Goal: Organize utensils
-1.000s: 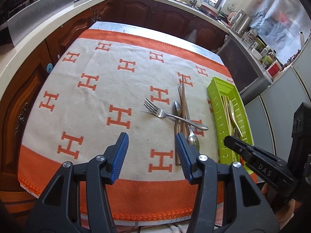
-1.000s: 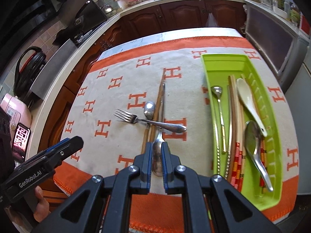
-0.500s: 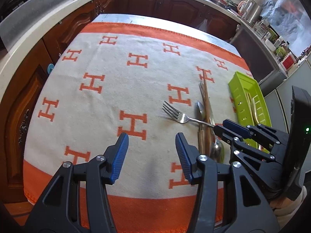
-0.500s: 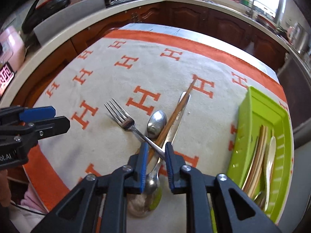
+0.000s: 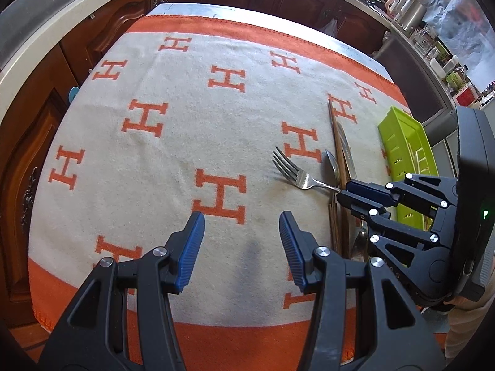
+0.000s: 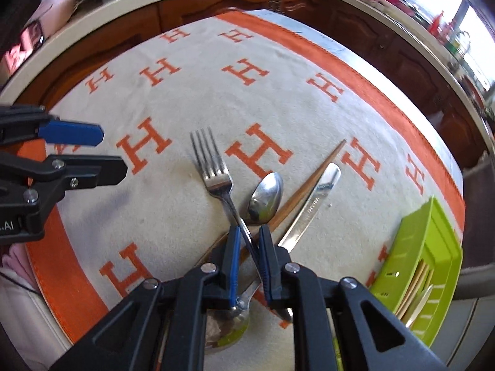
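Note:
A steel fork (image 6: 213, 170) lies on the cloth across a small spoon (image 6: 266, 198), brown chopsticks (image 6: 309, 185) and a steel handle (image 6: 312, 207). My right gripper (image 6: 249, 238) straddles the fork's handle, its jaws narrowly apart with the handle between them; whether the pads touch it I cannot tell. In the left wrist view the fork (image 5: 294, 173) sticks out of the right gripper (image 5: 343, 194). My left gripper (image 5: 241, 235) is open and empty, above the cloth left of the fork. The green tray (image 6: 433, 247) holds several utensils.
The table carries a cream cloth (image 5: 185, 123) with orange H marks and an orange border. The green tray (image 5: 405, 142) stands at the right edge. Dark wood cabinets and a pale counter (image 5: 46, 31) ring the table.
My right gripper has moved forward and down over the fork's handle, jaws opened slightly around it. My left gripper has shifted closer to the cloth, still open.

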Available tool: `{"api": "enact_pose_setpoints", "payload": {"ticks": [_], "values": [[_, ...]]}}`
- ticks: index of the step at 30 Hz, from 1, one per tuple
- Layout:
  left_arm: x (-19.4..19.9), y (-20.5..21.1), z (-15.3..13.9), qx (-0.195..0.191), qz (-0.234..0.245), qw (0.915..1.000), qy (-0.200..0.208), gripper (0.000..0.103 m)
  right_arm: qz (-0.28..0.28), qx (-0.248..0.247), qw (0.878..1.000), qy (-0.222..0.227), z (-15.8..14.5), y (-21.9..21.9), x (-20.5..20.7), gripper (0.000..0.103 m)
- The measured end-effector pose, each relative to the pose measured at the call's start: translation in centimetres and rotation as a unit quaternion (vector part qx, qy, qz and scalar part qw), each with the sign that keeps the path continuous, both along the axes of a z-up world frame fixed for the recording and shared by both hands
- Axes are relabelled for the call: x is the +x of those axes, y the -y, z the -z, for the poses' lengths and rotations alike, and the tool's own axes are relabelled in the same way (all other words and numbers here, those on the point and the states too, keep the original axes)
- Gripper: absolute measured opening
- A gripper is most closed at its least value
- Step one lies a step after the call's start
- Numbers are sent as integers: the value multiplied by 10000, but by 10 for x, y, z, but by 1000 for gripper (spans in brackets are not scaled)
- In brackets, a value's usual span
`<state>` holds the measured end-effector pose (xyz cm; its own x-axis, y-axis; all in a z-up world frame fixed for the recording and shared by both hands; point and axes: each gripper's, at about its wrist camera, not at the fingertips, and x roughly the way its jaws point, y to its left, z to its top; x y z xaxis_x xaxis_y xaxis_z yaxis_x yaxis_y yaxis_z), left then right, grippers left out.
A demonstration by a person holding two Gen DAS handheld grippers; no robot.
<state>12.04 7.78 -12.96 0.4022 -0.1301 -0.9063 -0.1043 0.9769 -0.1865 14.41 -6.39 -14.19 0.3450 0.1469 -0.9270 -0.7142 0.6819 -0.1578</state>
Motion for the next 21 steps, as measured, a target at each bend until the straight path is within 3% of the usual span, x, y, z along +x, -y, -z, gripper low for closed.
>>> {"api": "enact_pose_setpoints", "payload": {"ticks": [7, 14, 21], "values": [[0, -3, 2, -34, -16, 10000, -53, 47, -561, -530, 9970, 22, 3, -16, -11, 11], [-2, -6, 1, -59, -70, 9999, -70, 47, -475, -304, 9980, -281, -3, -12, -9, 8], [-2, -7, 1, -89, -98, 9999, -100, 47, -681, -502, 9963, -120, 4, -20, -14, 9]]}}
